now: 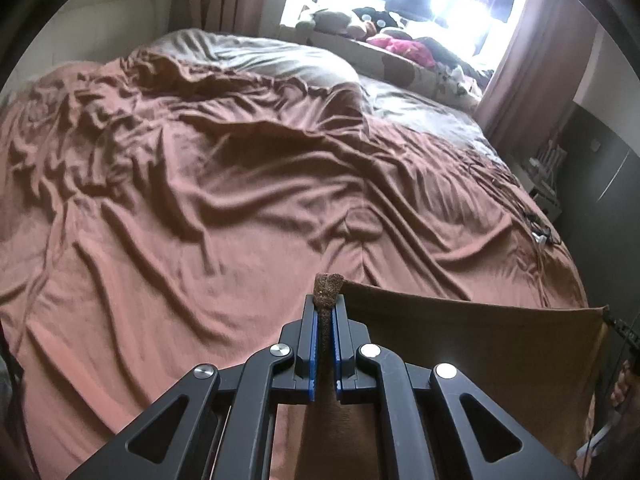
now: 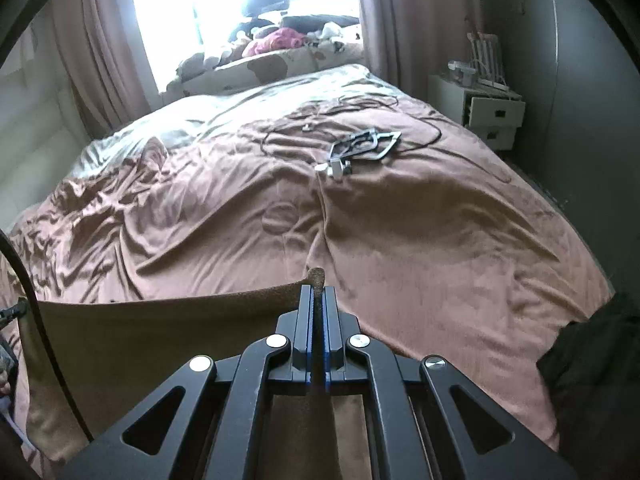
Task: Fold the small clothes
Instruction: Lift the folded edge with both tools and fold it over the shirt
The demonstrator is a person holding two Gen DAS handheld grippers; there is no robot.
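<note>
A brown cloth [image 1: 472, 344] hangs stretched between my two grippers above the near end of the bed. My left gripper [image 1: 328, 300] is shut on one top corner, whose tip pokes out above the blue pads. In the right wrist view the same brown cloth [image 2: 160, 332] runs off to the left, and my right gripper [image 2: 318, 292] is shut on its other top corner. The cloth's upper edge is taut between the two corners; its lower part drops out of sight behind the gripper frames.
The bed [image 1: 200, 184] is covered by a rumpled pinkish-brown sheet. Cables and a small metal device [image 2: 360, 148] lie on its far right part. A white bedside cabinet [image 2: 488, 112] stands right of the bed. Soft toys and clothes [image 1: 392, 40] crowd the windowsill. Dark fabric [image 2: 592, 380] sits at right.
</note>
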